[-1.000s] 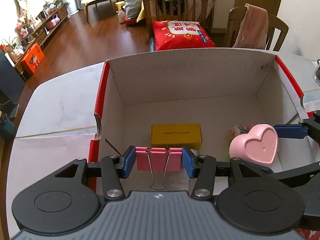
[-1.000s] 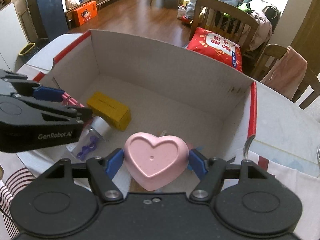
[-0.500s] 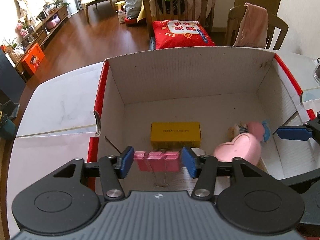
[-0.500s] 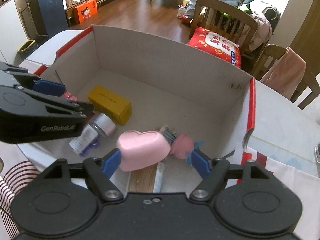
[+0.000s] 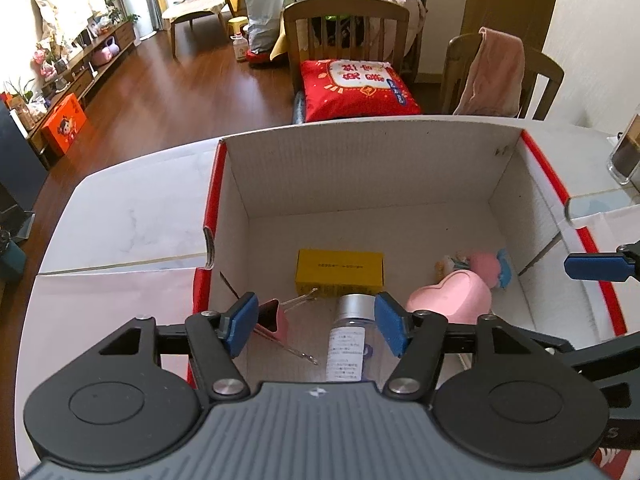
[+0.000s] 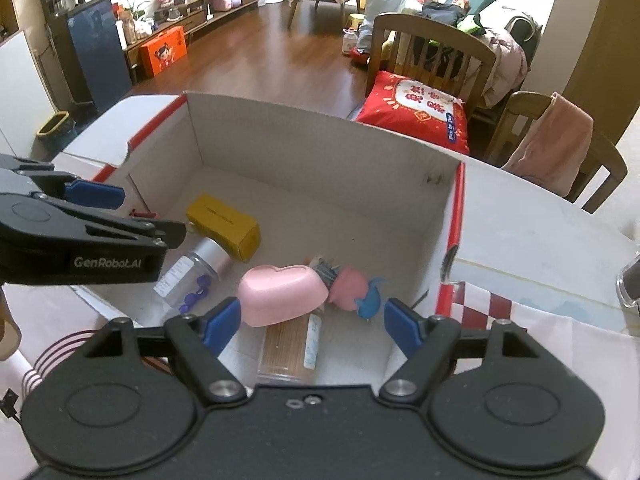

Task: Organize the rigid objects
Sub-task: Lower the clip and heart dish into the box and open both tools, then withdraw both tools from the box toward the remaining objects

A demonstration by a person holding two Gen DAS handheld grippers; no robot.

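Left claw [image 5: 316, 322]: jaws opening, empty, over box [image 5: 360, 168]
Right claw [image 6: 313, 326]: jaws opening, empty
Clip [image 5: 274, 318]: on box floor
Heart [image 6: 280, 294]: on box floor, by toy [image 6: 354, 286]

Both wrist cameras look steeply down from close above the near rim into the cardboard box [image 5: 360, 168] on the worktop [image 5: 120, 216], left view square-on, right view angled leftward; both share its floor.

Below my jaws I count one cardboard box [image 5: 360, 168] holding one yellow carton [image 5: 340, 272], one pink binder clip [image 5: 274, 318], one clear bottle [image 5: 348, 336], one pink heart dish [image 6: 280, 294], one toothpick jar [image 6: 288, 348] and one pink toy figure [image 6: 352, 288].
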